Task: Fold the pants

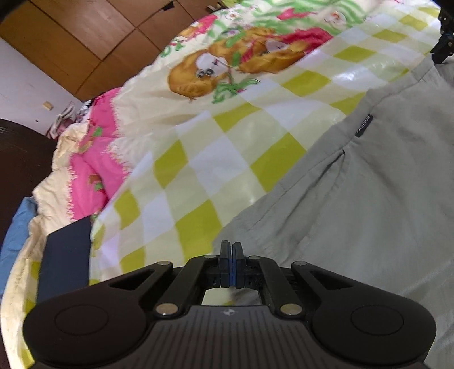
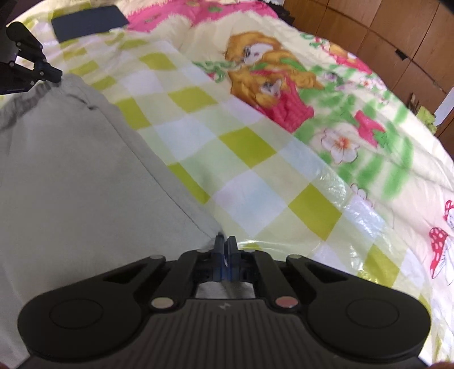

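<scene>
Light grey pants (image 1: 369,198) lie flat on a checked quilt (image 1: 198,170). My left gripper (image 1: 231,245) is shut, its pads pressed together right at the pants' near edge. In the right wrist view the same gripper (image 2: 56,76) pinches the gathered waistband at the upper left. My right gripper (image 2: 225,241) is shut at the corner of the pants (image 2: 71,170), with a pale sliver of cloth between its pads. It also shows in the left wrist view as a dark gripper (image 1: 441,54) at the far end of the pants.
The quilt (image 2: 255,142) has a cartoon print and a pink border. A dark folded item (image 1: 65,255) lies on the quilt beside the left gripper, and also shows as a dark folded item (image 2: 88,22) in the right wrist view. Wooden wardrobe doors (image 1: 85,37) stand beyond the bed.
</scene>
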